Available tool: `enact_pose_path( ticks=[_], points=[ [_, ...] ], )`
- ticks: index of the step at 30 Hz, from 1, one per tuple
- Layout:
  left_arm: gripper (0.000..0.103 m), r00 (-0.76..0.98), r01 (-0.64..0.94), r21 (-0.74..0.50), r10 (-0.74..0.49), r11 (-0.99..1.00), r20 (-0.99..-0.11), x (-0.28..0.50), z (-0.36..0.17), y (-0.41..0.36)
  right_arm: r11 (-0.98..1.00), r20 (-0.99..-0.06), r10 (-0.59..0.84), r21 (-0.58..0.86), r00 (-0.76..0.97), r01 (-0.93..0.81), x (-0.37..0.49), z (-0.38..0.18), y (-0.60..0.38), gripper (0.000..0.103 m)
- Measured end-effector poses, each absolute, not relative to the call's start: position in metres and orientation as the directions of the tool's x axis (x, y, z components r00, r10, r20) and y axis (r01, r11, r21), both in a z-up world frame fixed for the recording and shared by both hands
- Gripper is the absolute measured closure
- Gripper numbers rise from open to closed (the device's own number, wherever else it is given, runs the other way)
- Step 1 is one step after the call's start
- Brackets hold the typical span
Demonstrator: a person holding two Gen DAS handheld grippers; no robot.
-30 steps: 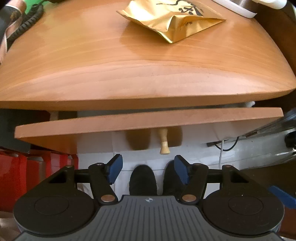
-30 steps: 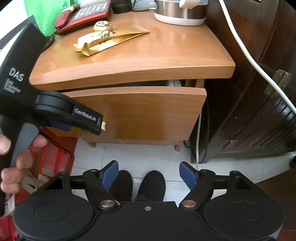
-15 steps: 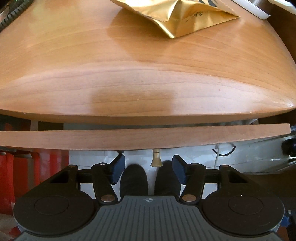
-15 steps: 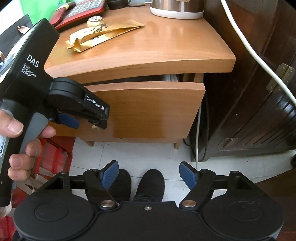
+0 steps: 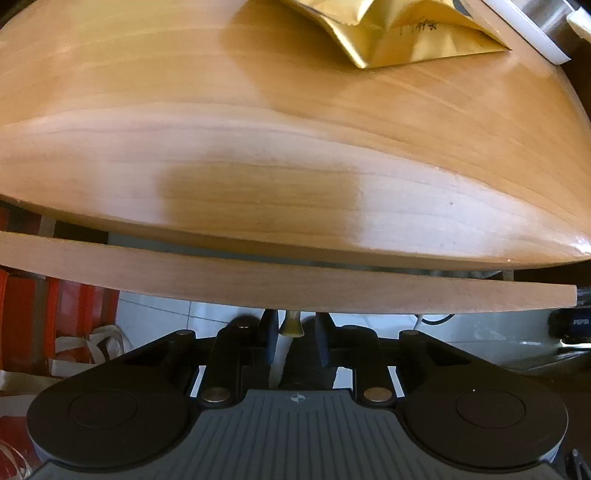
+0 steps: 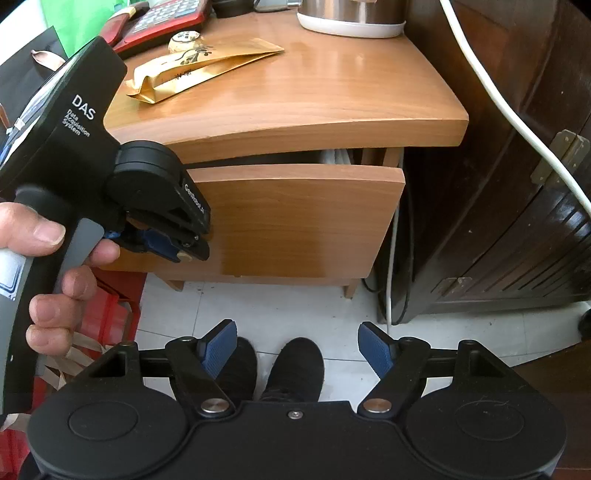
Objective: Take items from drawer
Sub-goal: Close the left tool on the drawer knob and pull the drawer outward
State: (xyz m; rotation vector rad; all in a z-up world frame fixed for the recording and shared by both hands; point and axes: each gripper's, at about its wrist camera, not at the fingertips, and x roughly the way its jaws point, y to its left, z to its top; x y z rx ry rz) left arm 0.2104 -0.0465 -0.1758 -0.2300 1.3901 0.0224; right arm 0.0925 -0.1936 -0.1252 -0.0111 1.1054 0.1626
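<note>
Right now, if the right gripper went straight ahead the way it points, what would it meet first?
Most likely the floor tiles: the right gripper, open and empty, points down at the tiles and the person's black shoes, short of the drawer front. Depth is hard to judge.

Daylight fills both views, bright and soft. My left wrist camera bends the nightstand top (image 5: 295, 129) into a strong fisheye bulge, and a dark rectangular shadow falls on its front edge. The gold packet (image 5: 402, 33) gleams and looks slightly soft. From my right wrist, pale glare streaks the tabletop near the kettle base (image 6: 351, 22); the dark cabinet (image 6: 517, 184) sits in shade, and edges curve.
</note>
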Motion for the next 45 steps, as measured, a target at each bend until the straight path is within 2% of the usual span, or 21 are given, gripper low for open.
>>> enact_pose_path(
  ticks=[3, 4, 27, 34, 45],
  points=[
    [0.084, 0.176, -0.157, -0.150, -0.122, 0.976, -0.977, 0.210, -0.180, -0.044, 0.988, -0.891, 0.126, 0.072, 0.436, -0.137, 0.092, -0.126, -0.194, 0.032],
    [0.089, 0.174, -0.160, -0.149, -0.121, 0.976, -0.977, 0.210, -0.182, -0.043, 0.988, -0.891, 0.125, 0.072, 0.436, -0.137, 0.093, -0.127, -0.194, 0.032],
    [0.090, 0.174, -0.085, -0.144, -0.128, 0.986, -0.976, 0.168, -0.190, -0.036, 0.981, -0.862, 0.103, 0.004, 0.496, -0.196, 0.109, -0.100, -0.201, 0.032],
    [0.090, 0.171, -0.075, -0.140, -0.126, 0.987, -0.977, 0.162, -0.192, -0.069, 0.972, -0.848, 0.134, 0.011, 0.513, -0.235, 0.111, -0.089, -0.200, 0.032],
    [0.090, 0.162, -0.049, -0.142, -0.133, 0.989, -0.978, 0.150, -0.199, -0.057, 0.965, -0.831, 0.168, 0.028, 0.531, -0.261, 0.139, -0.075, -0.199, 0.032]
  ],
)
